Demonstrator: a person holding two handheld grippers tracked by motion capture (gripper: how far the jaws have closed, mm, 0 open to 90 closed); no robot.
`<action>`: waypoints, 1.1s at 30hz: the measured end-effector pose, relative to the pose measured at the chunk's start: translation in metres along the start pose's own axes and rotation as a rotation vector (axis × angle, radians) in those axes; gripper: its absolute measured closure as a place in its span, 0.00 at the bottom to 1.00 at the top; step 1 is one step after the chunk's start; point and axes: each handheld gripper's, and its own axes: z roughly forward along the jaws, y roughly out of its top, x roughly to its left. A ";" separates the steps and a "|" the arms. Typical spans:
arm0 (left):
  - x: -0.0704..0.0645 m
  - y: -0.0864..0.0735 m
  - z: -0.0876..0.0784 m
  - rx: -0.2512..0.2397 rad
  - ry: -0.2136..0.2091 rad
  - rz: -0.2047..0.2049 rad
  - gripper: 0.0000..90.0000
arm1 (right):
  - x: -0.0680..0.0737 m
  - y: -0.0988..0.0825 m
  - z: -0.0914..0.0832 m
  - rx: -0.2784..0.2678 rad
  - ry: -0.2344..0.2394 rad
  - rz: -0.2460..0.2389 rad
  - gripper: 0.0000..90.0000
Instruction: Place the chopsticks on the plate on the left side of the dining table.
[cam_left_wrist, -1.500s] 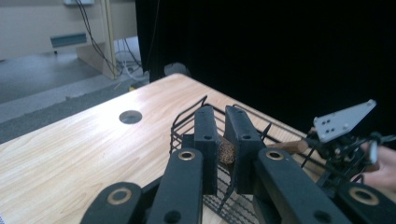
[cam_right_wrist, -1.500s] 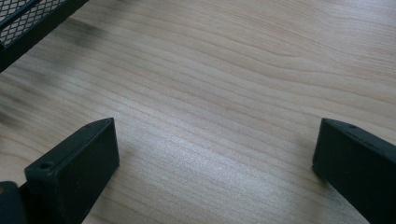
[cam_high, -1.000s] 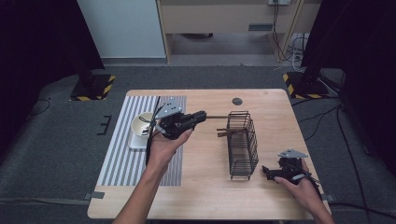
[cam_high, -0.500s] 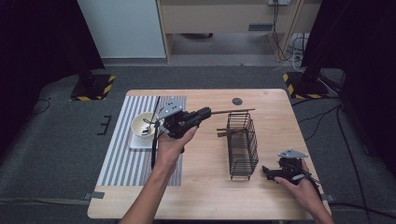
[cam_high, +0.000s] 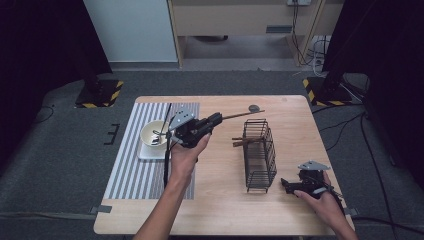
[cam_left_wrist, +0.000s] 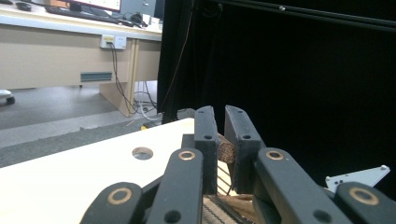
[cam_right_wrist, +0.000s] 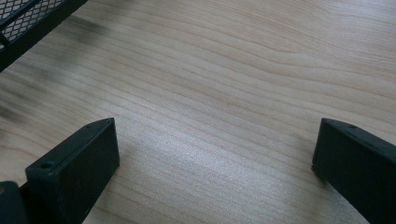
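L gripper (cam_high: 216, 119) clamps a wooden chopstick (cam_high: 245, 113) near level, tip aimed at wire basket (cam_high: 260, 155) for loading. R gripper (cam_high: 286, 184) rests wide open on table (cam_high: 220, 210), idle.

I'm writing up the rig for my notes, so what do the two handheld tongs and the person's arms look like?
Both tongs, left and right, are black, with flat, blocky jaws on linkage arms with ringed pivots. Each carries a grey three-cornered plate on top. A thin black cable trails from the left one. The forearms are bare, with no sleeves or gloves in view.
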 end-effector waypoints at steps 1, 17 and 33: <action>0.001 -0.001 -0.001 0.002 0.006 0.003 0.93 | 0.000 0.000 0.000 -0.002 -0.001 -0.001 0.00; 0.041 -0.012 -0.028 -0.017 0.114 -0.044 0.93 | -0.001 0.001 0.001 -0.001 0.003 -0.002 0.00; 0.069 -0.027 -0.048 -0.012 0.185 -0.080 0.93 | -0.001 0.002 0.002 -0.001 0.006 -0.002 0.00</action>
